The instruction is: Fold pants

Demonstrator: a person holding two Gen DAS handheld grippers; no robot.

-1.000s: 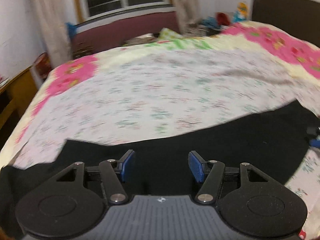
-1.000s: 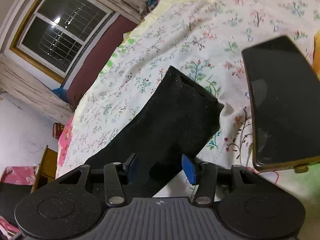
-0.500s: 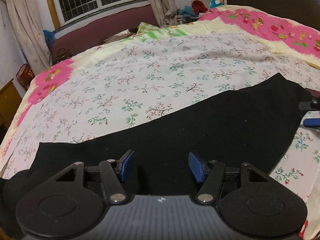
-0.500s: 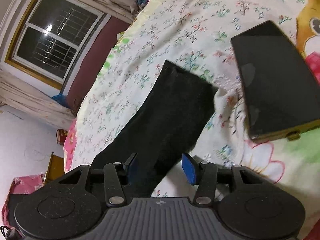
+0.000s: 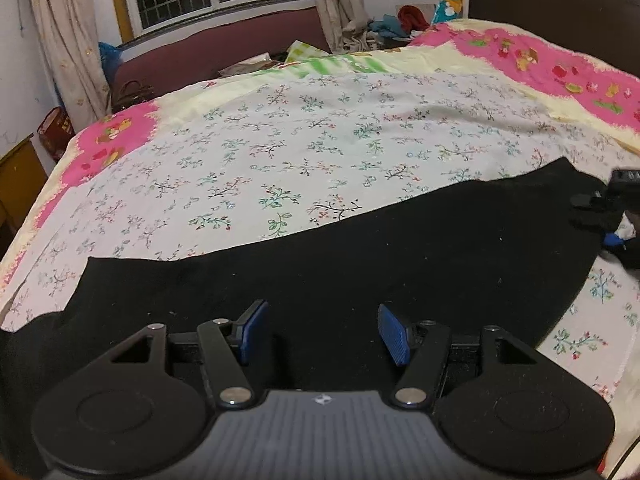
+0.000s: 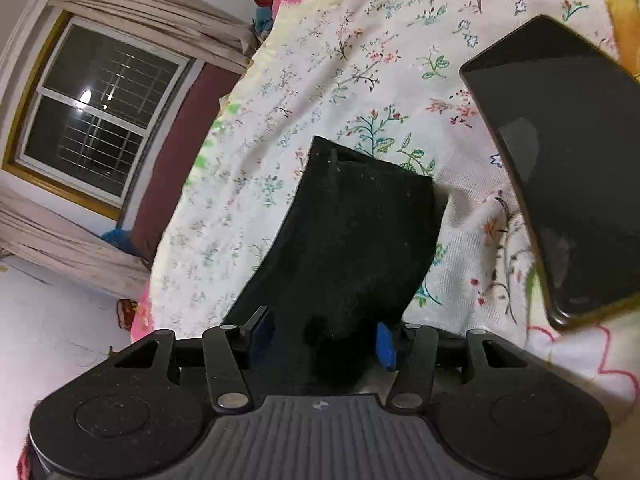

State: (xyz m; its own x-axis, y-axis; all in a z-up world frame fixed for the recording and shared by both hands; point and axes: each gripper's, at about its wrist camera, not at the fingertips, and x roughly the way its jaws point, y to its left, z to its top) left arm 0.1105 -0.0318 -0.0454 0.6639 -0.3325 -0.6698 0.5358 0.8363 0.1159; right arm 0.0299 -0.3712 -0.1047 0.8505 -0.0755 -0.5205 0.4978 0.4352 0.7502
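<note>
The pants (image 5: 360,256) are black, of a soft, slightly linty cloth, and lie flat as one long band across the near part of the bed, running from near left to far right in the left wrist view. Their far edge is straight and smooth. In the right wrist view the leg end (image 6: 360,220) lies spread, its hem cut square, with a slight gap showing at the opening.
</note>
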